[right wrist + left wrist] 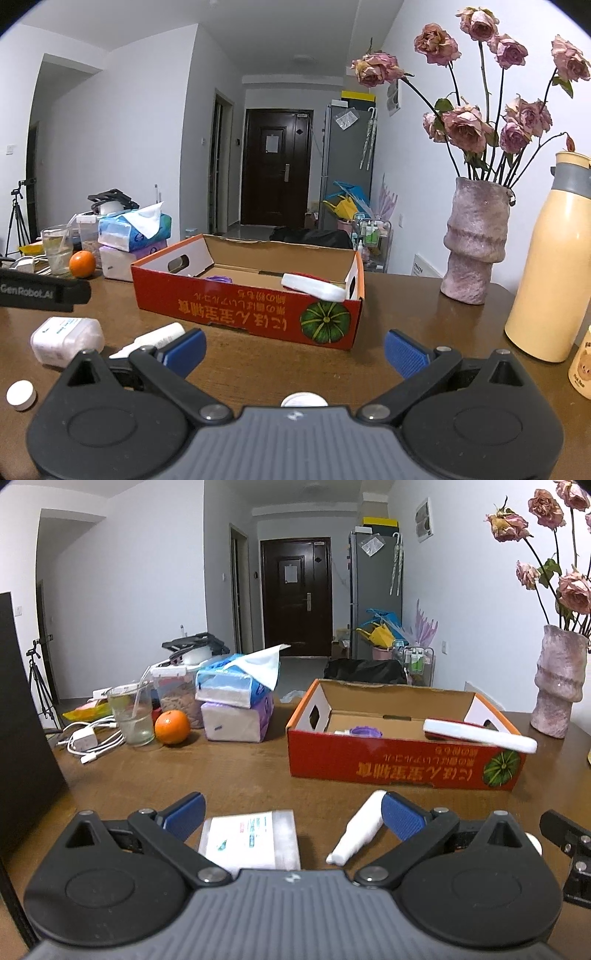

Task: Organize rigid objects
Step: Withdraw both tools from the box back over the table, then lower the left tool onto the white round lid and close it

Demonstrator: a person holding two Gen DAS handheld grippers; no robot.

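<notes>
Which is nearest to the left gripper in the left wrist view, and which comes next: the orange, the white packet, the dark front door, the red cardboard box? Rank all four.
1. White packet, between the left gripper's fingers.
2. Red cardboard box, ahead on the right.
3. Orange, farther back, left.
4. Dark front door, across the room.

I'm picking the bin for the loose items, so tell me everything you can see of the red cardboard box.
The red cardboard box is a shallow, open-topped tray, red outside with upside-down yellow print and a green pumpkin picture at one corner, plain brown and white inside. Its end walls have hand-hole cutouts. It sits flat on the brown table. Inside lie a purple item and a white-and-red flat object propped on the front wall's rim. Neither gripper touches it.
</notes>
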